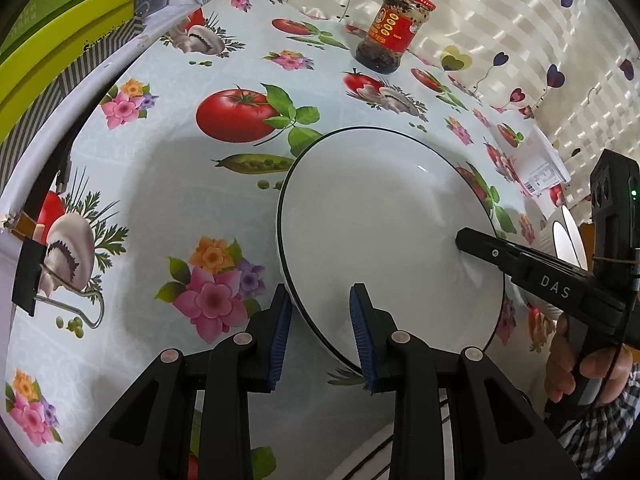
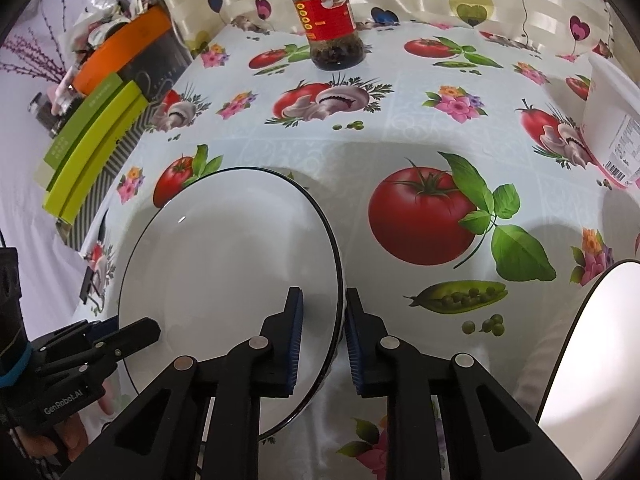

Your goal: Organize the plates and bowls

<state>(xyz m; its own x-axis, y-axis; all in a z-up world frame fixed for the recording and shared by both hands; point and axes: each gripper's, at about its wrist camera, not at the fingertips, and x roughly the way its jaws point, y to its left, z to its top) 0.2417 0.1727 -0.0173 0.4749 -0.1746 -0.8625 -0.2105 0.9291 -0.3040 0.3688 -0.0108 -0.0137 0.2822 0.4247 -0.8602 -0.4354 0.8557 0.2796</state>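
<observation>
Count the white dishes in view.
2. The black-rimmed dish is centre-left in the right wrist view. The second dish is cut off at that view's right edge. More may be out of view.

Both grippers are chunky black plastic, left gripper (image 1: 322, 330) and right gripper (image 2: 323, 338) alike; ribbed blue pads (image 1: 280, 332) on the fingers; round silver pivot pins; white "DAS" and "GenRobot.AI" lettering; a checked sleeve (image 1: 608, 424) beside the right one.
</observation>
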